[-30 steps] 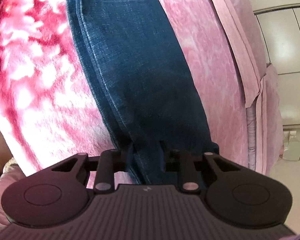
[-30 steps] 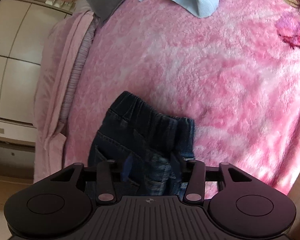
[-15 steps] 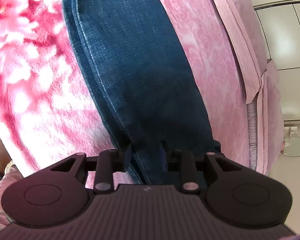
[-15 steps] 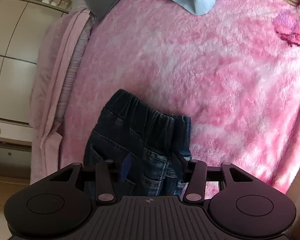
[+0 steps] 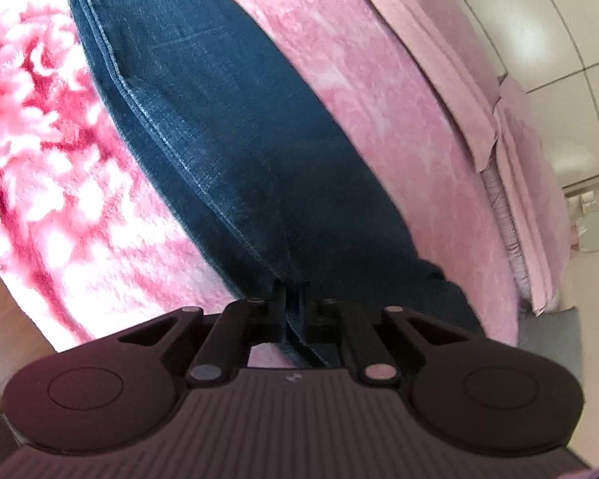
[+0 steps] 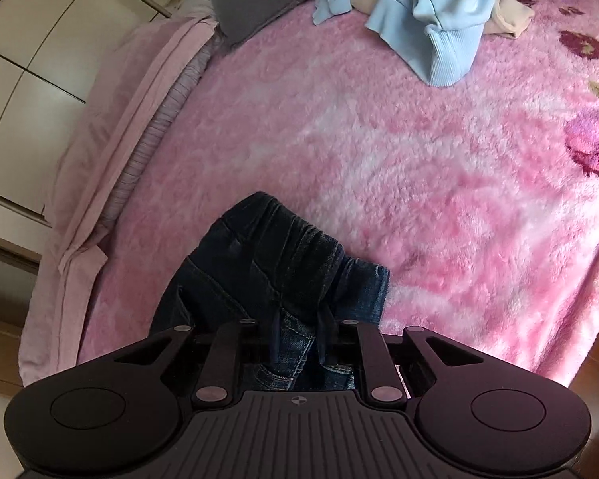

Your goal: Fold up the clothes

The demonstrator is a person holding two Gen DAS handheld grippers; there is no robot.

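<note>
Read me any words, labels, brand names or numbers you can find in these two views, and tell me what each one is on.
None can be read.
Left gripper body: a small pale mark, a symbol, not letters.
Right gripper body: a small round crosshair mark, no text.
Jeans, pink blanket, light blue top: no visible label or print.

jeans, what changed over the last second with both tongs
The left tongs closed from a wider gap to a tight pinch on the jeans at the leg end. The right tongs narrowed on the denim near the waistband. The jeans stayed flat on the pink blanket, the light blue garment untouched.
</note>
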